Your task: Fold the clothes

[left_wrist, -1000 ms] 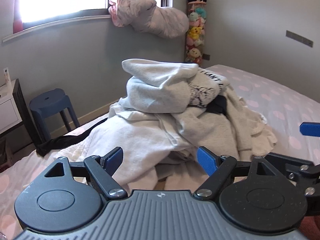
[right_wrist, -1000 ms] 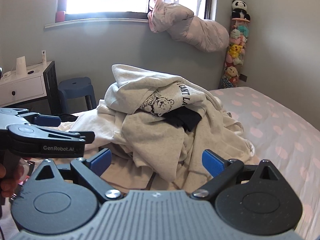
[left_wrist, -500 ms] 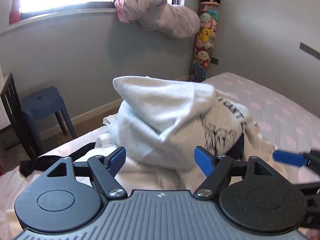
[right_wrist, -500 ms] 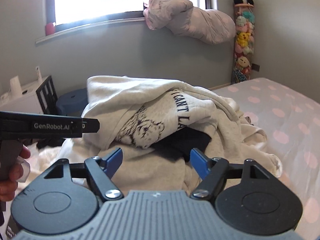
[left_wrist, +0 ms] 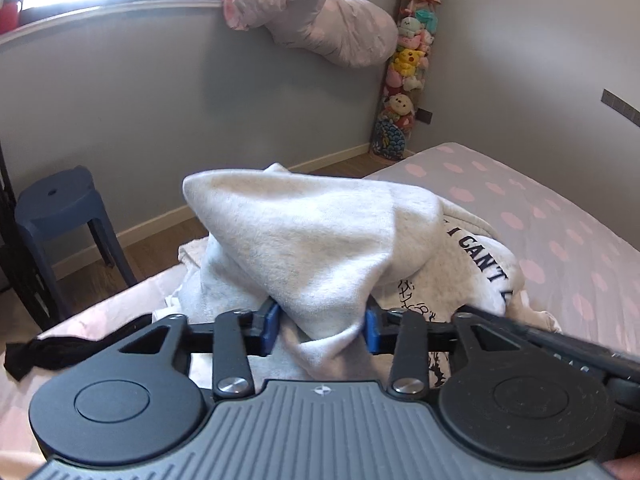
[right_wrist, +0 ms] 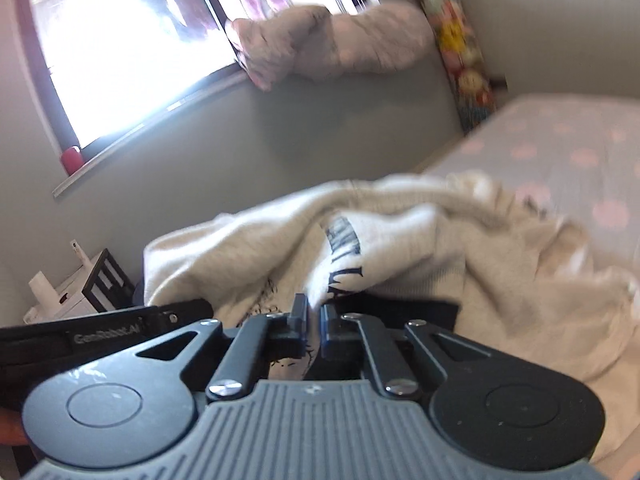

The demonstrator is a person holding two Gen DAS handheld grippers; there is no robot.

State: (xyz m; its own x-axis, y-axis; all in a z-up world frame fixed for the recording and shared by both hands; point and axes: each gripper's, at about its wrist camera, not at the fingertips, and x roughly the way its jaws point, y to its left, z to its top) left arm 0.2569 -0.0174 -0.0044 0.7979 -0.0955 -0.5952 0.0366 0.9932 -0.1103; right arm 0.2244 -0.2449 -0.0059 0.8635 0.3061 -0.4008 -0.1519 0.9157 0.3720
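A fold of the light grey sweatshirt is seen between the blue pads of the left gripper, which stand fairly wide with the cloth bunched between them; whether the cloth is truly clamped or only draped there cannot be told. The right gripper is pressed almost together on a thin edge of the printed cream sweatshirt, just below the dark lettering. Both garments lie heaped on the pile of clothes at the near end of the bed, whose pink-dotted cover runs off toward 2 o'clock in the left wrist view. The main risk is judged to be that two different garments are held at once: if both were lifted, the pile would likely be dragged up as a tangle and not one piece freed. A slip from the left pads is also thought possible, since the thick fold is barely enclosed. The black garment hanging at 9 o'clock near the bed's edge could be pulled to the floor beside the blue stool if the heap were shifted. The right wrist view is blurred, so finer detail cannot be given.
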